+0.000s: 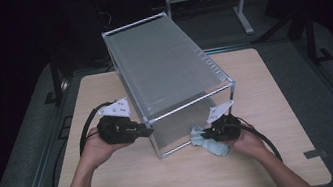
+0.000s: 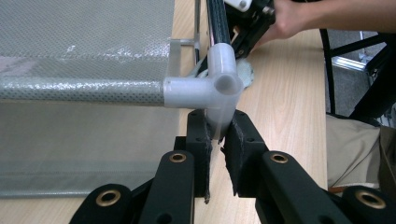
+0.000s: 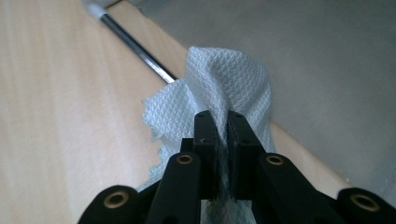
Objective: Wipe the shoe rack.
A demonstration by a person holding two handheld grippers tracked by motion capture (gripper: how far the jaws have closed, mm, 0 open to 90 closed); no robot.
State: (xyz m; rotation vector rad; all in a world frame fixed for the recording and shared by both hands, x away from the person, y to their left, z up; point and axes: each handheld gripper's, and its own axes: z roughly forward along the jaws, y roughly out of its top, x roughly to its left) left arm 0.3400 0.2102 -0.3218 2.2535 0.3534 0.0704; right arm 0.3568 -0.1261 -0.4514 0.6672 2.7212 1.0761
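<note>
A rack of metal poles and grey mesh panels stands on the wooden table. My left gripper is at its near left corner. In the left gripper view this gripper is shut on the lower stub of the translucent white corner connector. My right gripper is at the rack's near right foot, shut on a pale crumpled cloth. In the right gripper view the cloth bulges up between the pressed jaws of my right gripper, close to the rack's bottom pole.
A mesh panel lies just beyond the cloth. The other hand shows past the connector. A metal stand is on the dark floor behind the table. Bare tabletop stretches to the near edge and the right.
</note>
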